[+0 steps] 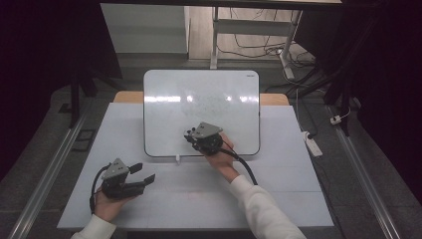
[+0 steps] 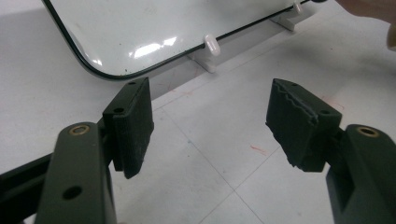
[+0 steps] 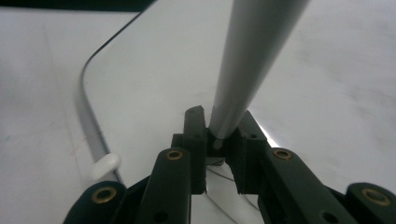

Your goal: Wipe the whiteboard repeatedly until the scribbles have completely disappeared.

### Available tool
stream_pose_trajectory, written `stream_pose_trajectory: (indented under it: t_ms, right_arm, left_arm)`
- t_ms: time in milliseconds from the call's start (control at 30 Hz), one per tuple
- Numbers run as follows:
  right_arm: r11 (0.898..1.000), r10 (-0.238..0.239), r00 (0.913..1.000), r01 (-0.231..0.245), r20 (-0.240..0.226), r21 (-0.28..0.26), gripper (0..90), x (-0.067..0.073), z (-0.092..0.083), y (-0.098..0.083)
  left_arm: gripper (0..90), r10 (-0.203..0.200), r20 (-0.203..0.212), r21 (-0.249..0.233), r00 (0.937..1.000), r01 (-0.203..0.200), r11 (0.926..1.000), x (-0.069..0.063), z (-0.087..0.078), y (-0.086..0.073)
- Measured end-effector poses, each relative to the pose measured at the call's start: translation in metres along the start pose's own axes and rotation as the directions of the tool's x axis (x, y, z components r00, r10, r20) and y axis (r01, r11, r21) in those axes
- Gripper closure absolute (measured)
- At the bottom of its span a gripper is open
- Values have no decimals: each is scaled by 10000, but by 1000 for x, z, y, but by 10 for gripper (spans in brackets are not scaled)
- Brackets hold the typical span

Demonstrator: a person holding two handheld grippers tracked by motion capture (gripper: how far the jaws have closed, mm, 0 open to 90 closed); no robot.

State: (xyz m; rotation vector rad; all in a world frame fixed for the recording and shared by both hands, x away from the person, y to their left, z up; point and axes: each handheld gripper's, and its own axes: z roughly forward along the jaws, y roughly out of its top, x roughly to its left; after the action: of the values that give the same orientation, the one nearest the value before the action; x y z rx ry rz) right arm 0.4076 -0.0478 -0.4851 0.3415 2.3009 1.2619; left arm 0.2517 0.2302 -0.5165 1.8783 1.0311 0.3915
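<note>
The grey pen [image 3: 247, 65] runs out the top edge of the right gripper view, so its far end is cut off; close up it's blurred, no markings readable. Its lower end sits between the closed pads, partly hidden. In the high view the right gripper [image 1: 191, 138] body covers the pen. Faint marks on the whiteboard [image 1: 164, 99] are too small to read. In the left gripper view the whiteboard [image 2: 140, 28] is cut by top edge, and a hand [image 2: 373, 14] is cropped at the top right corner.

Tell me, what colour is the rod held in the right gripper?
Light grey; the rod shows best in the right gripper view.
</note>
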Motion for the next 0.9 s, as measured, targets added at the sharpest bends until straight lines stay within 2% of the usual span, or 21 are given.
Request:
stream_pose_trajectory:
  t_ms: [33,133,167,200,267,300,333,367,400,433,467,500,533,600,633,667,733,767,800,833,900]
  right_arm:
    - [10000,46,10000,-46,16,-11,775,-2,1,2]
    - [9934,1044,9932,-1016,515,-539,775,-18,2,8]
    - [9910,1236,9911,-1207,486,-586,775,-18,4,10]
    - [9933,1061,9938,-1044,332,-486,775,-14,8,12]
    - [9999,71,9999,-73,-99,-136,775,3,16,15]
    - [9995,-327,9994,327,-86,-44,775,8,18,17]
    - [9992,-385,9992,385,-83,-47,775,6,19,18]
    - [9998,-7,10000,6,-46,-216,775,0,19,18]
    - [9982,419,9989,-410,186,-428,775,-7,17,18]
    - [9961,703,9967,-679,416,-565,775,-12,15,19]
    - [9954,786,9959,-759,445,-590,775,-12,15,19]
    - [9975,546,9971,-520,523,-487,775,-8,16,19]
    - [9996,182,9993,-174,326,-233,775,-2,16,20]
    - [9997,-231,9993,233,-295,62,775,10,19,16]
    - [9992,-376,9988,379,-309,93,775,11,18,15]
    - [9999,-126,9992,129,-370,90,775,7,17,15]
    - [9975,651,9978,-646,135,-294,775,-7,12,14]
    - [9946,973,9950,-964,236,-385,775,-11,10,13]
    - [9942,1007,9946,-997,234,-406,775,-10,10,12]
    - [9973,707,9973,-702,212,-221,775,-4,10,13]
    - [9999,95,9997,-93,-241,104,775,10,14,10]
  left_arm:
    - [326,21,-2,4,10000,-21,10000,0,0,0]
    - [326,41,-5,-24,10000,-41,10000,-1,-1,0]
    - [326,28,15,-18,10000,-28,10000,-1,-1,0]
    - [327,14,8,-12,10000,-14,10000,0,0,0]
    - [327,-8,10,-13,10000,8,10000,0,0,0]
    - [327,-3,7,-6,10000,3,10000,1,0,0]
    - [326,-3,-2,-4,10000,3,10000,1,0,0]
    - [327,7,-4,-9,10000,-7,10000,0,-1,0]
    - [327,6,-8,-18,10000,-6,10000,0,-1,0]
    - [327,14,-17,-28,10000,-14,10000,0,-1,0]
    - [327,16,-6,-29,10000,-16,10000,-1,-1,0]
    - [327,14,3,-21,10000,-14,10000,0,-1,0]
    - [327,9,4,-14,10000,-9,10000,0,0,0]
    - [327,-21,12,-7,10000,21,10000,1,0,0]
    - [327,-18,13,-8,10000,18,10000,1,0,0]
    - [327,5,-1,-14,10000,-5,10000,0,-1,0]
    - [327,21,-16,-31,10000,-21,10000,-1,-1,0]
    - [327,29,-12,-46,10000,-29,10000,-1,-1,0]
    - [327,27,1,-43,10000,-27,10000,-1,-1,0]
    - [327,19,6,-20,10000,-19,10000,-1,-1,0]
    - [327,-24,4,12,10000,24,10000,1,0,0]
